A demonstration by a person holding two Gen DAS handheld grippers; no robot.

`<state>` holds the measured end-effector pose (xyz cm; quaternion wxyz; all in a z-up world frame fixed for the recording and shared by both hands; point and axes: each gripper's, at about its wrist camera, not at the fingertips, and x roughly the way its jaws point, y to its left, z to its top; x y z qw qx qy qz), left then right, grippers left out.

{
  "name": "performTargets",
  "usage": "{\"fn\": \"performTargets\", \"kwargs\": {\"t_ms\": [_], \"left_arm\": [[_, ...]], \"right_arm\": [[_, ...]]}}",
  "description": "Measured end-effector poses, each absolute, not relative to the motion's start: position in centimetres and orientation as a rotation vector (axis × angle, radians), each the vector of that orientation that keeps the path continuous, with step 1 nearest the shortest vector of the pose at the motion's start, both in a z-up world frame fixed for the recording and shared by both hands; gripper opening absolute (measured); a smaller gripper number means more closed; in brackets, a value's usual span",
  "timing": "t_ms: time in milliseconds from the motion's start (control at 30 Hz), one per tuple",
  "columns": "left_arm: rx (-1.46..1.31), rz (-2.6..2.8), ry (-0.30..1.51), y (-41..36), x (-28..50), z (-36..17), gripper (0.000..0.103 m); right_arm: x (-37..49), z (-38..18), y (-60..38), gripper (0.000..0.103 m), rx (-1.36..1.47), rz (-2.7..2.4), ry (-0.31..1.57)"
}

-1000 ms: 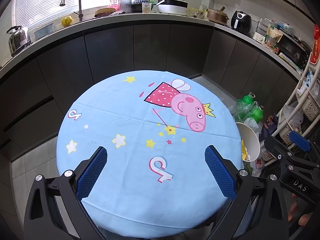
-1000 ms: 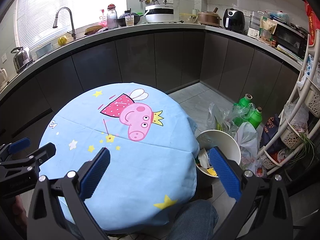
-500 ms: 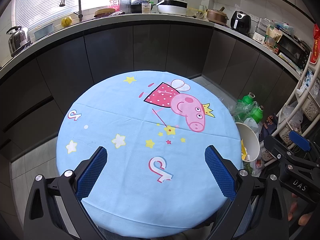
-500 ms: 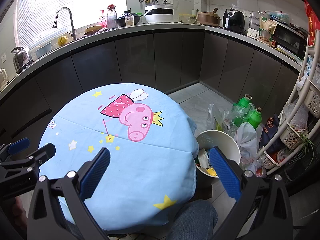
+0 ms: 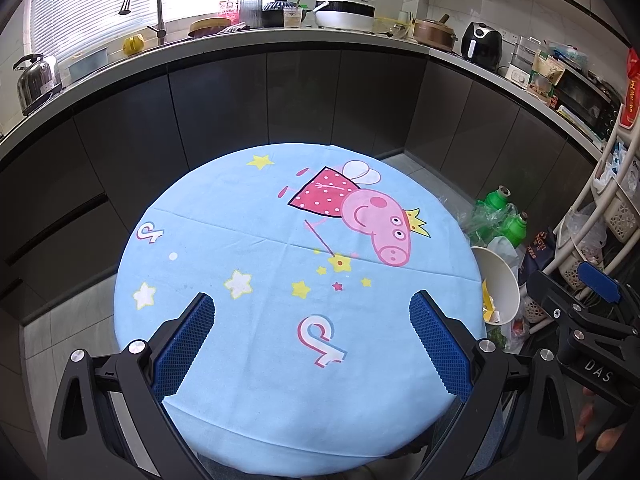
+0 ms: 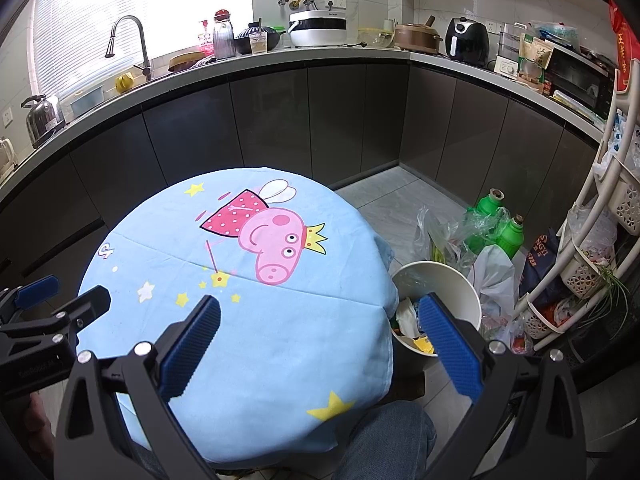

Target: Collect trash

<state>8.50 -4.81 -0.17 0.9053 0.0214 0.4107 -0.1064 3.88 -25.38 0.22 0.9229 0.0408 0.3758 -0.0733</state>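
A round table with a light blue cartoon-pig cloth (image 5: 256,264) fills the middle of both views (image 6: 256,320); I see no loose trash on it. A white trash bucket (image 6: 444,280) stands on the floor right of the table, holding paper and yellow scraps; it also shows in the left wrist view (image 5: 502,292). My left gripper (image 5: 312,316) is open and empty above the near part of the table. My right gripper (image 6: 320,316) is open and empty over the table's right edge, its right finger above the bucket.
Green bottles (image 6: 504,224) and plastic bags (image 6: 452,232) lie on the floor behind the bucket. A white rack with baskets (image 6: 600,240) stands at the right. Dark cabinets and a cluttered counter (image 5: 320,36) curve behind the table. My knee (image 6: 384,440) is under the table.
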Motion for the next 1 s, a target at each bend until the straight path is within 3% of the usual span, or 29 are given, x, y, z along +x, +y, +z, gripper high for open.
{"fn": "performTargets", "kwargs": {"t_ms": [1000], "left_arm": [[0.057, -0.219, 0.848, -5.1, 8.53, -0.26, 0.094]], "right_arm": [[3.89, 0.44, -25.59, 0.1, 0.089, -0.152, 0.771]]}}
